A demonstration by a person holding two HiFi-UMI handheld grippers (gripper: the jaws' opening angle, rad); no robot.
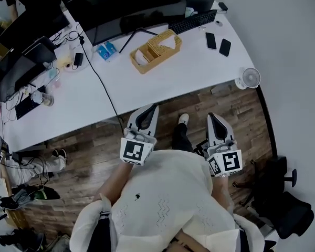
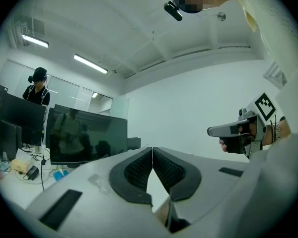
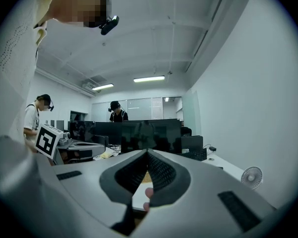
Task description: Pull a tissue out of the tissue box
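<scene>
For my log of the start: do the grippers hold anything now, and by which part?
Nothing is held. The left gripper and the right gripper both have jaws shut on nothing, away from the tissue box on the desk.

Head view steeply down, gripper views level

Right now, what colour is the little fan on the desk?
White. The fan shows best in the head view.
</scene>
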